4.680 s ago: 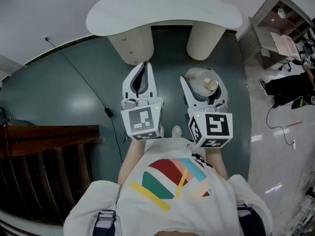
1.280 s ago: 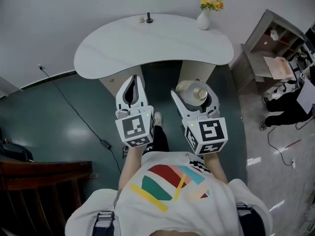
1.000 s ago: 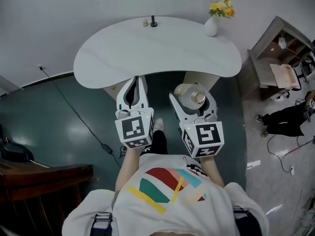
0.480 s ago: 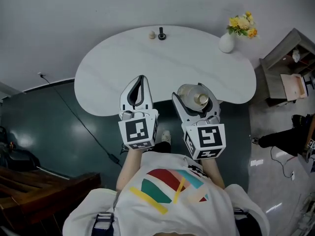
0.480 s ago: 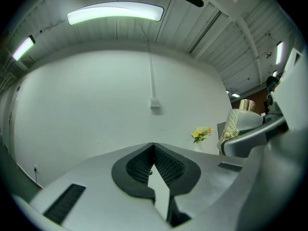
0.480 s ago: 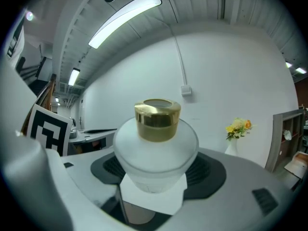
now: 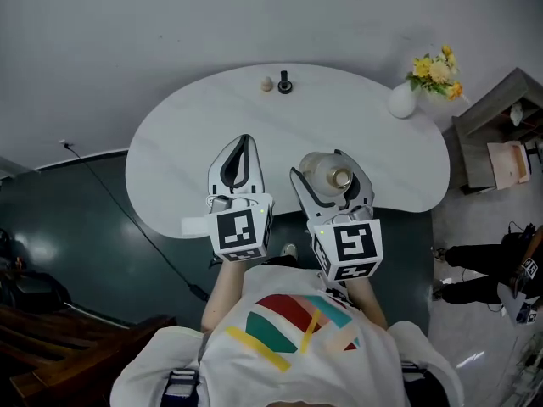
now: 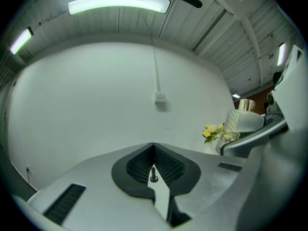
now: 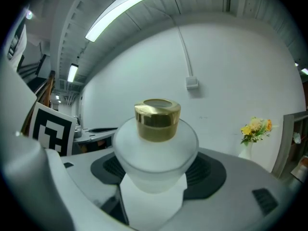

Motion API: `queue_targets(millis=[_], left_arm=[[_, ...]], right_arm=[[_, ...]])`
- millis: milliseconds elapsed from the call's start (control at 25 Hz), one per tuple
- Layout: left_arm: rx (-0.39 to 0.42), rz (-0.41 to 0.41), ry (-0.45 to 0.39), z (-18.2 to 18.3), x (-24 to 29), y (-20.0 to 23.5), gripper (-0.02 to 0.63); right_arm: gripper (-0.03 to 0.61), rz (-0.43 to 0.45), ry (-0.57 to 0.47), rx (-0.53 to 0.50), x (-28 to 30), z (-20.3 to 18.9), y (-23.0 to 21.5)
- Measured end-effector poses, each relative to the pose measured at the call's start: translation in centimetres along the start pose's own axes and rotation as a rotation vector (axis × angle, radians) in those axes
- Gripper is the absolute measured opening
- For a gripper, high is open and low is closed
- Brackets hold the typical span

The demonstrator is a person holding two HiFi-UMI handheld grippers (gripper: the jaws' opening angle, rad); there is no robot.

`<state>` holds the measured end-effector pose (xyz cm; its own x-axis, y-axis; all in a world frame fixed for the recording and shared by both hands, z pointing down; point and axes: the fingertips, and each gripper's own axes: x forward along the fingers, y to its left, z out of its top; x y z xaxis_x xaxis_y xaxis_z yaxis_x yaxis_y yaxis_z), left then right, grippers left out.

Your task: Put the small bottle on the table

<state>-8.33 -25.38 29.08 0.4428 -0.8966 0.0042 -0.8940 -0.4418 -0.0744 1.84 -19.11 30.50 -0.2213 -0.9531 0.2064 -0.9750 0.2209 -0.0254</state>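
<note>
My right gripper (image 7: 333,166) is shut on a small frosted white bottle (image 7: 324,173) with a gold cap (image 9: 157,119). It holds the bottle upright over the near part of the white kidney-shaped table (image 7: 204,117). In the right gripper view the bottle (image 9: 156,155) fills the space between the jaws. My left gripper (image 7: 242,153) hangs beside it, over the table's front edge, jaws shut with nothing between them. The left gripper (image 8: 154,163) shows its dark pads (image 8: 140,166) pressed together in its own view.
A white vase of yellow flowers (image 7: 405,98) stands at the table's right end. Two small objects, one dark (image 7: 285,83) and one pale (image 7: 266,84), sit at the back edge by the wall. A cable (image 7: 127,219) crosses the dark floor at left; a shelf unit (image 7: 501,134) stands right.
The person has walked up to the table. Both grippers, earlier over the floor in front of it, now hang over its near edge. The right one kept hold of the bottle.
</note>
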Motion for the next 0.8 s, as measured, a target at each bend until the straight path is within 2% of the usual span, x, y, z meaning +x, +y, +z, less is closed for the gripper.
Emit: queue_targets(millis=[160,280,400,560,800], left_arm=[[-0.01,-0.006,0.017,-0.4,2.1,0.5,0.016],[-0.046,0.002,0.022,-0.8,2.5,0.6,0.015],[-0.054,0.005,0.011,-0.6,2.2,0.4,0.017],[-0.056,0.025,-0.003,0.0,1.7,0.8,0.017],[-0.045,0.053,-0.011,0.8,1.6,0.9,0.016]], right_arm=[[0.342,-0.021,0.026,-0.001,1.2,0.1,-1.0],[0.342,-0.024,0.054,-0.01,1.5,-0.6,-1.3],[0.342,-0.008,0.073,-0.02,1.6,-1.0,-1.0],[0.342,0.016,0.049,-0.033,1.8,0.1,-0.3],[0.342,0.059,0.055,-0.012,2.3,0.4,-0.2]])
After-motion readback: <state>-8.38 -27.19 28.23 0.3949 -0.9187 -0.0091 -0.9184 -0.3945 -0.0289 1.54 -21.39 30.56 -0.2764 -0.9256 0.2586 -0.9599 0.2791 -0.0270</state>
